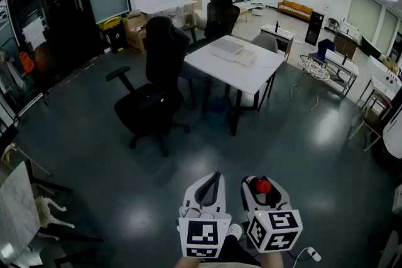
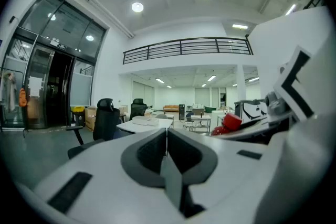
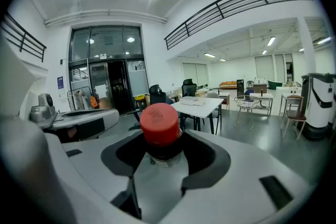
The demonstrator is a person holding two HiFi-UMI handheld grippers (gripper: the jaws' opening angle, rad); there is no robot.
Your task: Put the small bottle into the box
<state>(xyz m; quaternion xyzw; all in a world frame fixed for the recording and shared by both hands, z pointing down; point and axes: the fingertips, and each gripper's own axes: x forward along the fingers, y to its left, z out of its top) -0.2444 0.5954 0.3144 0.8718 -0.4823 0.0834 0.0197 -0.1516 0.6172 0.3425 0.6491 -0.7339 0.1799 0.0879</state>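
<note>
The small bottle point(image 3: 159, 123) has a red cap and sits upright between the jaws of my right gripper point(image 3: 160, 152), which is shut on it and holds it off the floor. In the head view the cap point(image 1: 261, 185) shows at the tip of the right gripper point(image 1: 260, 187), low in the picture. Beside it my left gripper point(image 1: 215, 179) is shut with nothing in it; its jaws meet in the left gripper view point(image 2: 166, 139). A shallow white box point(image 1: 233, 50) lies on the white table point(image 1: 251, 75) some way ahead.
A black office chair point(image 1: 154, 94) stands at the table's left, another black chair point(image 1: 218, 17) behind it. Grey floor point(image 1: 207, 147) stretches between me and the table. A wire basket stand point(image 1: 314, 69) is to the right, cardboard boxes point(image 1: 135, 28) at the far left.
</note>
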